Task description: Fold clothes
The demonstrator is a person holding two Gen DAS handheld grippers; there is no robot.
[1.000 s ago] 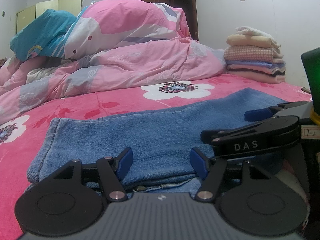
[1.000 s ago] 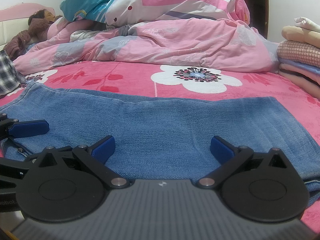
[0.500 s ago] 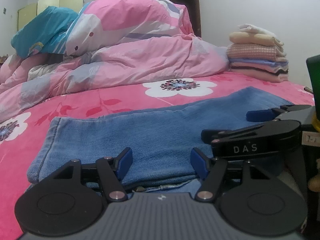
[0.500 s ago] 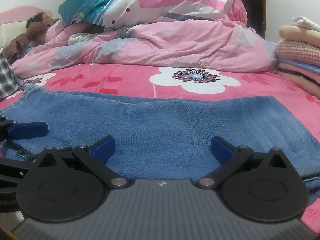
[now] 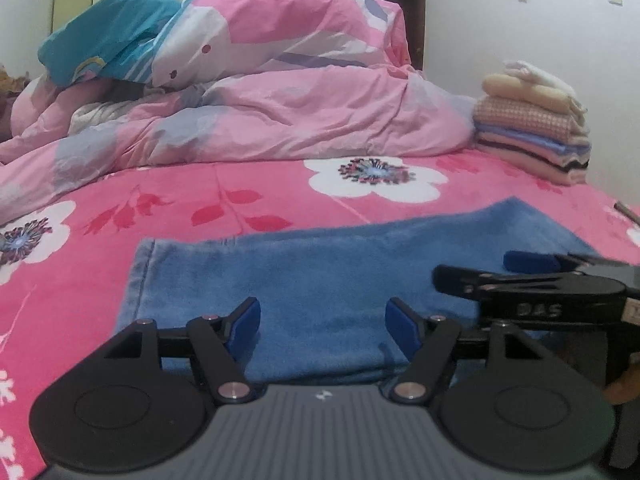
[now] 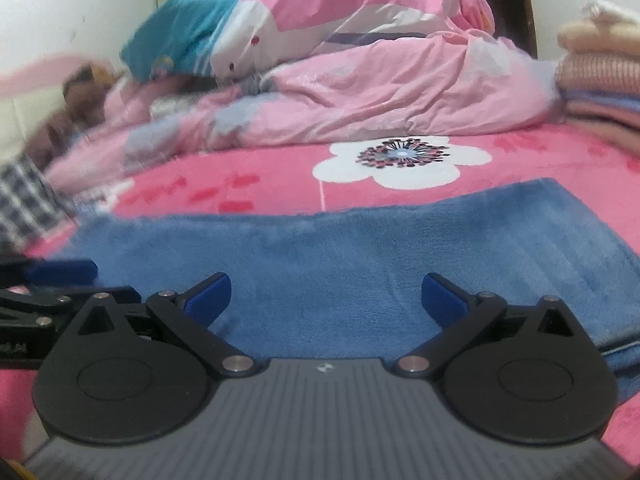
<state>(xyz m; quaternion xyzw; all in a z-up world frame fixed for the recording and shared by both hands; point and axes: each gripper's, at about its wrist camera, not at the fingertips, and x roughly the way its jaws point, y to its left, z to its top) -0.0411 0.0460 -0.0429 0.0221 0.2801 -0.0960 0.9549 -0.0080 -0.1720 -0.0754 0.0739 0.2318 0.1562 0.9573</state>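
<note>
Folded blue jeans (image 5: 340, 272) lie as a long flat band on the pink flowered bedsheet (image 5: 240, 184), and they fill the middle of the right wrist view (image 6: 360, 256) too. My left gripper (image 5: 323, 328) hovers over their near left part. Its jaws are opening; only flat denim lies beneath the gap and the pads touch nothing. My right gripper (image 6: 326, 300) stands wide open just above the jeans' near edge, gripping nothing. Each gripper shows in the other's view: the right gripper (image 5: 480, 270) at the right, the left gripper (image 6: 80, 280) at the left.
A stack of folded clothes (image 5: 532, 136) sits at the back right by the wall. A heaped pink quilt (image 5: 280, 120) and a blue pillow (image 5: 112, 40) fill the back of the bed. A checked cloth (image 6: 24, 196) and a brown plush toy (image 6: 80, 92) lie far left.
The left gripper has lifted off the jeans' near edge and its jaws have spread a little. The right wrist view has rolled slightly and is blurred; the jeans stay flat.
</note>
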